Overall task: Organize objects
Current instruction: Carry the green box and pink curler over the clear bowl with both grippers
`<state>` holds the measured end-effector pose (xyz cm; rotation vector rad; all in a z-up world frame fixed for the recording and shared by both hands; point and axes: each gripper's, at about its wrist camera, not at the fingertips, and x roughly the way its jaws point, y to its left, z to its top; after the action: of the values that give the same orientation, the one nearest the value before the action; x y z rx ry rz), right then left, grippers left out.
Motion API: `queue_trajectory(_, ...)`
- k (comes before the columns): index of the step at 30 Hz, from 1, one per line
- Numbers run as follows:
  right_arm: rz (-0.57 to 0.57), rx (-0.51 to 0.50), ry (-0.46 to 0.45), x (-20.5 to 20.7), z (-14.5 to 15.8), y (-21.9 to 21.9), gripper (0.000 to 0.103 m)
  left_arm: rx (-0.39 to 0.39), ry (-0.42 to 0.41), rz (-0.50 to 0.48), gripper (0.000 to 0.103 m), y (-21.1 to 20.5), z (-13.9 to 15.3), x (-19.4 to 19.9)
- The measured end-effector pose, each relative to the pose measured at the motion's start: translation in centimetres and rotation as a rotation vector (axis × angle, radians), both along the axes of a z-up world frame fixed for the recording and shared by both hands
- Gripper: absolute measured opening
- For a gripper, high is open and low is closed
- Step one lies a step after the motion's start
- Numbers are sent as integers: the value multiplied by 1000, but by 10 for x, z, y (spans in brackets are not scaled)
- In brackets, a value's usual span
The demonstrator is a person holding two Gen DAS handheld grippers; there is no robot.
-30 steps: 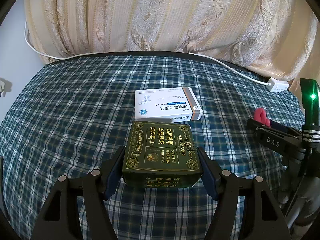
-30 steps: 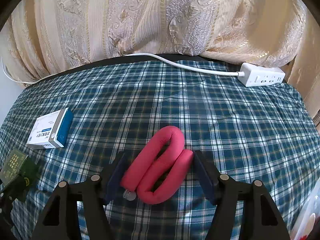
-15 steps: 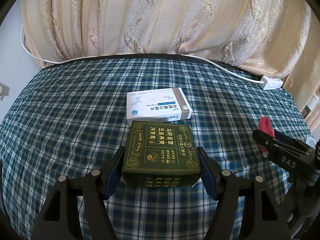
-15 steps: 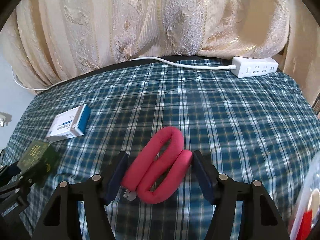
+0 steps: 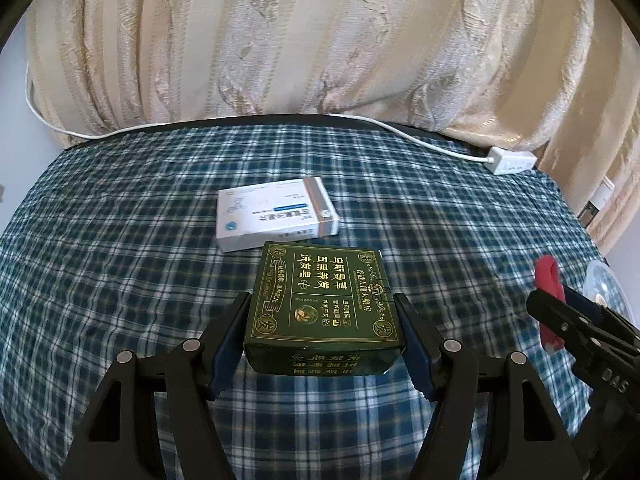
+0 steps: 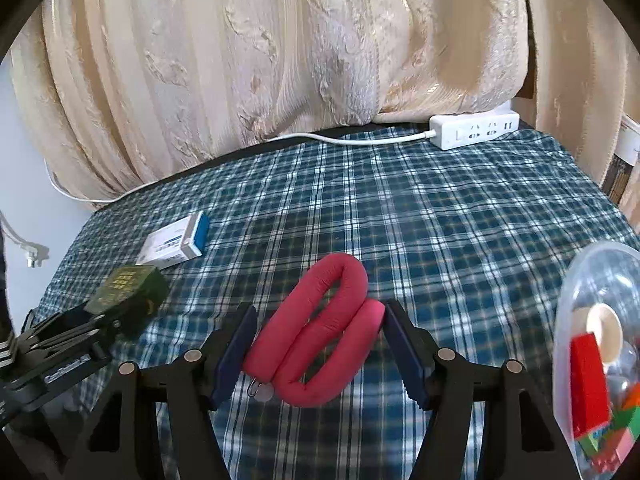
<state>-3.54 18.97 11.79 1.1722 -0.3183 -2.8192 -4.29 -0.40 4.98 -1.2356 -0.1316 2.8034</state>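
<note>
Left gripper [image 5: 322,336] level over the plaid tablecloth [image 5: 120,264], jaws clamped on both sides of a dark green box with gold print [image 5: 324,300]; box flat, held just above or on the cloth, can't tell which. White-and-blue medicine box [image 5: 276,216] lies just beyond it, apart.

Right gripper [image 6: 318,338] also level, jaws squeezing a folded pink foam roller [image 6: 320,324]; bent loop points away from the camera.

Clear plastic container [image 6: 576,280] at right edge of right view holds red and green blocks [image 6: 586,384] plus a tape roll [image 6: 604,330]; other contents blurred.

Left view shows only a sliver of that container. Right view shows the left gripper with the green box from the side. White power strip [image 6: 474,130] at the far edge below the curtain [image 6: 280,60], visible in both.
</note>
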Motion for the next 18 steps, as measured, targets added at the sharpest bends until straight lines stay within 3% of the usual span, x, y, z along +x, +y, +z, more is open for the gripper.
queue_trajectory(18, -99, -44, 81, 61, 21, 49, 68, -21, 26, -132, 69, 47, 13, 16)
